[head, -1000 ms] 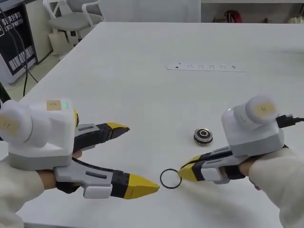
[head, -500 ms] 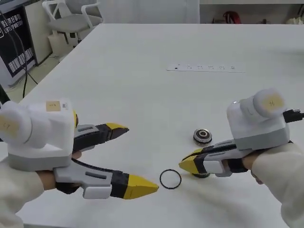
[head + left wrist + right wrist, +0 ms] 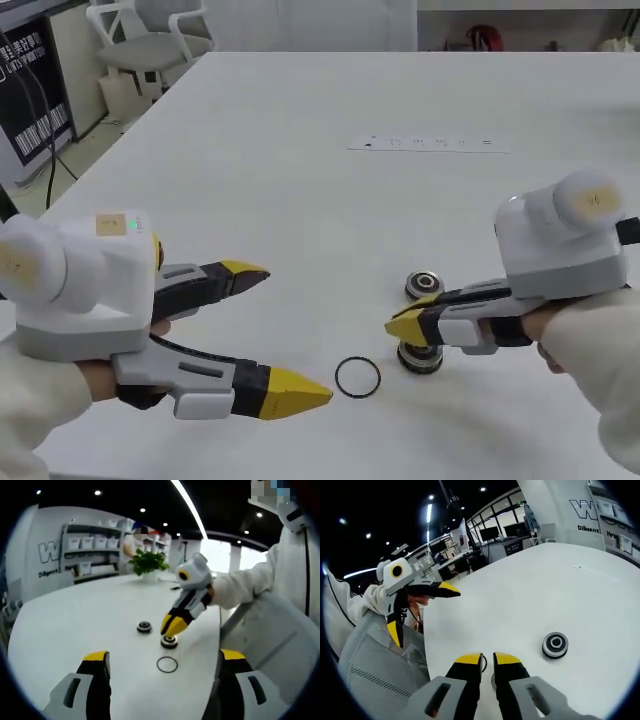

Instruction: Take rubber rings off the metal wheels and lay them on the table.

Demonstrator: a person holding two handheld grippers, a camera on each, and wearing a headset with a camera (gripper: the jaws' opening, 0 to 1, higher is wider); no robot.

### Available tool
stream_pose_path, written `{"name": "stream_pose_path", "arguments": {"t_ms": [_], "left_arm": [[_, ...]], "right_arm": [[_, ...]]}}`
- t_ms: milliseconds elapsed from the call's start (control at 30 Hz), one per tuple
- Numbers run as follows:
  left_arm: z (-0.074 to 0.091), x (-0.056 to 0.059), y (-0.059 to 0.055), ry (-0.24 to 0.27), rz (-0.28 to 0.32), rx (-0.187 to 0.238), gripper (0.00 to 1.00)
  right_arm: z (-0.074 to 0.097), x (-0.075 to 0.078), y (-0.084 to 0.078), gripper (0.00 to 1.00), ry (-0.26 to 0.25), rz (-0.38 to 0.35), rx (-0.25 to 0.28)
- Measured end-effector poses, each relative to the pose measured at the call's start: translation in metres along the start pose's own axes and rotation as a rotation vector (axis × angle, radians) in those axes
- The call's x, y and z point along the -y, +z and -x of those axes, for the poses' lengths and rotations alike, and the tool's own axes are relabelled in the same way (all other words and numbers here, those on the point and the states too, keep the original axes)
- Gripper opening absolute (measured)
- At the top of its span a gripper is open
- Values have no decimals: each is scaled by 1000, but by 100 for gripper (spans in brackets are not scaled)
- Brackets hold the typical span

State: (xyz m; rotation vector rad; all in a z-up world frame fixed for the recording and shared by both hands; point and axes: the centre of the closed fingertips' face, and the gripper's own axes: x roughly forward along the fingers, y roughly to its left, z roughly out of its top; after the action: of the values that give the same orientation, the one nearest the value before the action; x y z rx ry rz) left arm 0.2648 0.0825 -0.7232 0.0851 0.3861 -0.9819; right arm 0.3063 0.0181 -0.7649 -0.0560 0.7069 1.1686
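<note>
hovering my right gripper (image 3: 402, 326) at the right of the head view, i am holding its jaws pressed together, with nothing i can see between them. the yellow tips are sitting just above the near wheel (image 3: 420, 358), low and right of centre. i judge they are closed like this to make one thin point for getting under a rubber band on the rim. whether this wheel is carrying a ring is too small to tell.

one ring (image 3: 357, 377) is lying flat on the table (image 3: 300, 150), just left of that wheel and apart from it, so part of the job looks done. the far wheel (image 3: 425, 285) is standing a little higher in the frame, near the first but not touching it.

i am holding my left gripper (image 3: 272, 332) in the lower left, jaws spread wide and empty, aimed toward the ring and the near wheel. in the left gripper view both are lying between its two tips, further out. i judge it is open there to brace the wheel while the right one peels. the wheel is small and loose on a smooth top, so it may skid or roll if i am prying it unbraced.
</note>
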Motion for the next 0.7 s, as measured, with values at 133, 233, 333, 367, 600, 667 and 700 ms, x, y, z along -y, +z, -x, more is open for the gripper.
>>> {"name": "stream_pose_path", "arguments": {"t_ms": [133, 233, 333, 367, 600, 667, 700], "left_arm": [[0, 0, 0, -1, -1, 0, 91], [0, 0, 0, -1, 0, -1, 91], [0, 1, 0, -1, -1, 0, 91], [0, 1, 0, -1, -1, -1, 91], [0, 1, 0, 0, -1, -2, 90], [0, 2, 0, -2, -1, -3, 90], [0, 2, 0, -3, -2, -3, 90]], "right_arm": [[4, 4, 3, 6, -14, -5, 14], [7, 7, 6, 6, -23, -12, 27], [11, 11, 10, 6, -35, -21, 45], [12, 12, 10, 6, -38, -24, 49], [21, 22, 15, 6, -63, -51, 83], [23, 24, 16, 6, -70, -57, 91], [25, 26, 16, 6, -73, -62, 95]]}}
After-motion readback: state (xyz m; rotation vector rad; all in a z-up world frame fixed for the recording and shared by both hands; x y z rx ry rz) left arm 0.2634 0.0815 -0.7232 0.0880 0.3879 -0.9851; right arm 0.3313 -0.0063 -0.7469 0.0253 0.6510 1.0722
